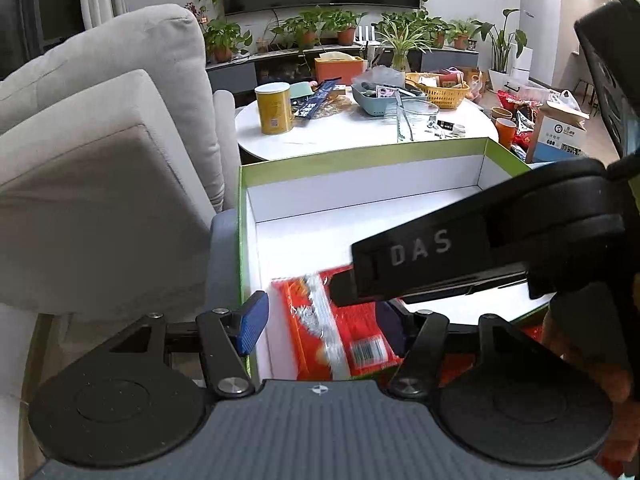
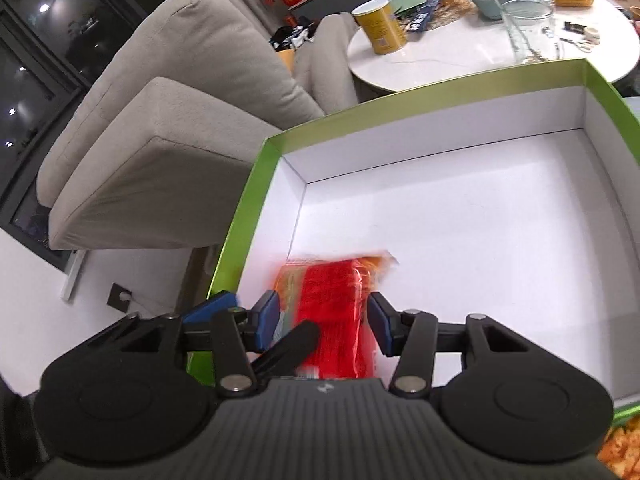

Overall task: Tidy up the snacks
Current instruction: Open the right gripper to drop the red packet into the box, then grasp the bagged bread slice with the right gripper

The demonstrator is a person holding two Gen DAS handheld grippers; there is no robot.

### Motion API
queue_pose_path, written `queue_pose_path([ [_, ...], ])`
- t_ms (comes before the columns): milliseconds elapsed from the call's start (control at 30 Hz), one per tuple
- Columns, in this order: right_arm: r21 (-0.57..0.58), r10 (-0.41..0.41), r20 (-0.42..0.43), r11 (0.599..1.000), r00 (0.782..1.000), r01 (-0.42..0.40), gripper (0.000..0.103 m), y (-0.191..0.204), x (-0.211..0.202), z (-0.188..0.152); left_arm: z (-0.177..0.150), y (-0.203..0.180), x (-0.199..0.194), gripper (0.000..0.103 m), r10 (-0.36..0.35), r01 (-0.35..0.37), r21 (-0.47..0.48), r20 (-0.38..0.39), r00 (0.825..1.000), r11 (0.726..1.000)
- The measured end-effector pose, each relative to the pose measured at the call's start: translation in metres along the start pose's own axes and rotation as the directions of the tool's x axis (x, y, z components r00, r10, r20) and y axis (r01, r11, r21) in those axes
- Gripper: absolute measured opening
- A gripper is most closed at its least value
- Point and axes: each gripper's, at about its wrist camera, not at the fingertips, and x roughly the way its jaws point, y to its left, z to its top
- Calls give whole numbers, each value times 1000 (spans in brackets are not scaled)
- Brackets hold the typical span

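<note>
Both sets of jaws stand apart around one red snack packet (image 2: pixel 332 312), pads not clearly pressing it, low in the near left corner of the green-rimmed box (image 2: pixel 440 92). One packet is in, judging by this; more orange snacks (image 2: pixel 620 452) wait outside.

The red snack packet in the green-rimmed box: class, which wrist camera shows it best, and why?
The left wrist view. The red snack packet shows its face, clear seam strip and barcode there, though the right gripper crosses its top. The right wrist view shows only a blurred red block between that gripper's blue pads, no print readable.
</note>
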Motion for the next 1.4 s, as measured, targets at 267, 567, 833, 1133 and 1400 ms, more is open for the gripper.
queue_pose_path([
  [267,-10,25,62,1000,998,-25,69,8,-38,-1,2,-4,-40,58,26,-27,5,54,998,1000],
  [567,-49,53,118,998,992,-47,71,26,-90,-26,-7,-12,-94,63,35,-33,-23,108,994,999],
  [833,-56,24,98,998,995,-19,71,23,-111,-72,-50,-9,-121,64,17,-11,-79,75,997,997],
  [1133,-46,-28,36,999,999,30,71,22,-108,-115,-98,-3,-120,63,-28,25,-136,-14,1000,990],
  [1400,-11,-36,-5,999,999,36,71,24,-100,-133,-119,9,-114,60,-122,116,-222,-13,992,968],
])
